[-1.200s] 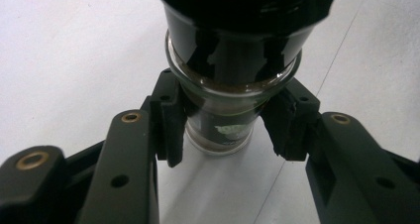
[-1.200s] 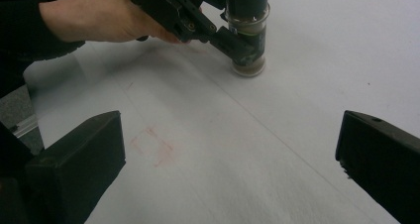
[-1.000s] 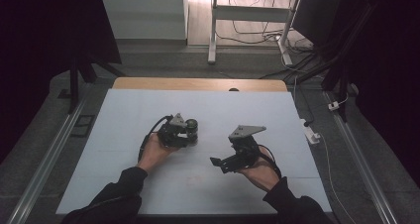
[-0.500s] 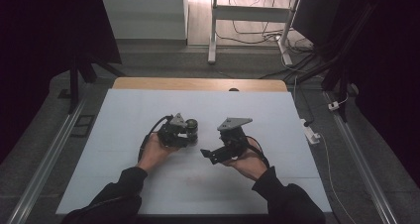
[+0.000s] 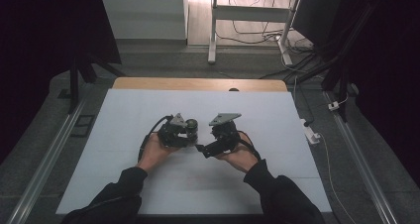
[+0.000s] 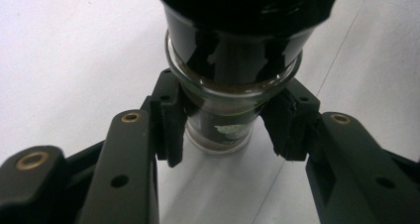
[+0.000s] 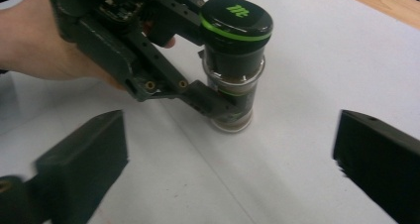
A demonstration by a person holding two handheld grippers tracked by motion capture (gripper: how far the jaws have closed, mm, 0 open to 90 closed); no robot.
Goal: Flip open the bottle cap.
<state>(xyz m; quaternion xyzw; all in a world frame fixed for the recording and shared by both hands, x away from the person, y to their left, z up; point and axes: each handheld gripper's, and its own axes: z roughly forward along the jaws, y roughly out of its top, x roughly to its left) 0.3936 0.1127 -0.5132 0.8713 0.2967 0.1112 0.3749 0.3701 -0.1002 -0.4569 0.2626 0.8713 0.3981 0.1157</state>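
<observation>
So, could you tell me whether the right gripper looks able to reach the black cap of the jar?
Probably yes: the right gripper is open, bare table lies before the cap, and the left gripper clamps lower, on the jar.

**White table, one jar standing on it**

Table (image 5: 148, 184) w/ a white, matte top, plain all over; a light wooden strip (image 5: 198, 84) runs along the far edge. Faint straight seam lines cross the white surface, seen in the right gripper view and in the left gripper view. One thing stands directly on the top, approx. mid-table: a small glass jar (image 7: 233, 80), upright, base flat on the white surface. Brownish contents inside, black cap w/ a green ring and a green logo on its top. Jar throws a soft shadow on the surface beside its base.
</observation>
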